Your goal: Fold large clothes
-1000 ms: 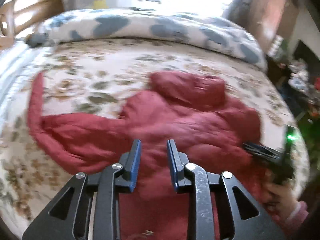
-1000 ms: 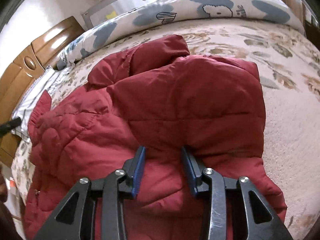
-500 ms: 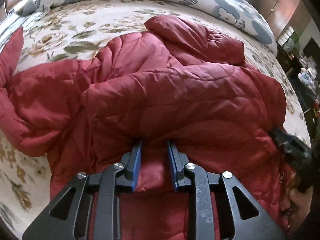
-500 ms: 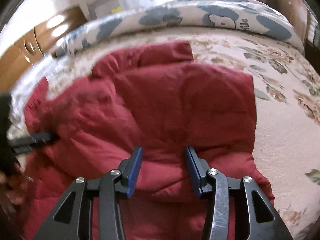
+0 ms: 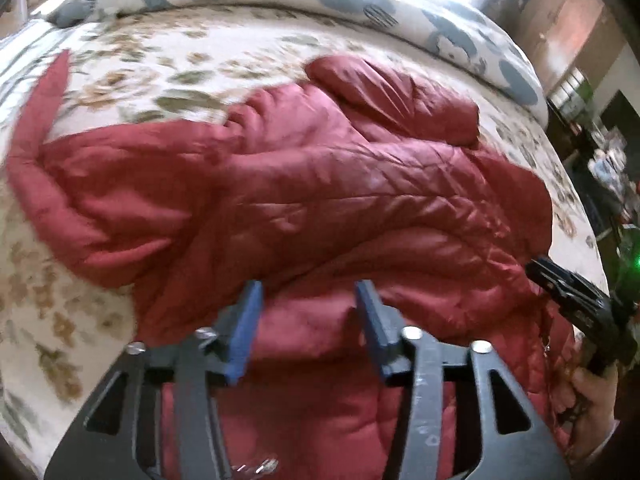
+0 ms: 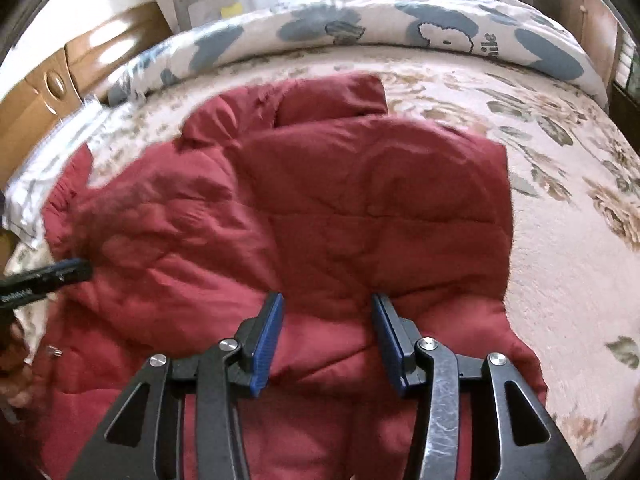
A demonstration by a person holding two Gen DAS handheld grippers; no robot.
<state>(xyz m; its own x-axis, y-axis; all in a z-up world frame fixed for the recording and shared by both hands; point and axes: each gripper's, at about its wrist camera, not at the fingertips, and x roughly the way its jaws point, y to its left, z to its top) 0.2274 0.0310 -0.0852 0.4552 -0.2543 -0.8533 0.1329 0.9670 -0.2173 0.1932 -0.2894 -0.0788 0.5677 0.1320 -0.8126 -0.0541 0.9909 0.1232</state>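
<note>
Both grippers let go — half a second ago the left gripper (image 5: 308,300) was pinched on the hem of the red padded jacket (image 5: 320,200), and now its jaws stand apart with fabric merely lying between them. The right gripper (image 6: 326,320) is spread wide too, gripping nothing. The jacket lies on the floral bed (image 6: 560,240), its lower part doubled up over the body, one sleeve (image 5: 44,112) trailing out to the left, unfolded. So that fold looks set down — my read is the sleeve comes next. The rolled quilt (image 6: 400,28) sits well beyond.
</note>
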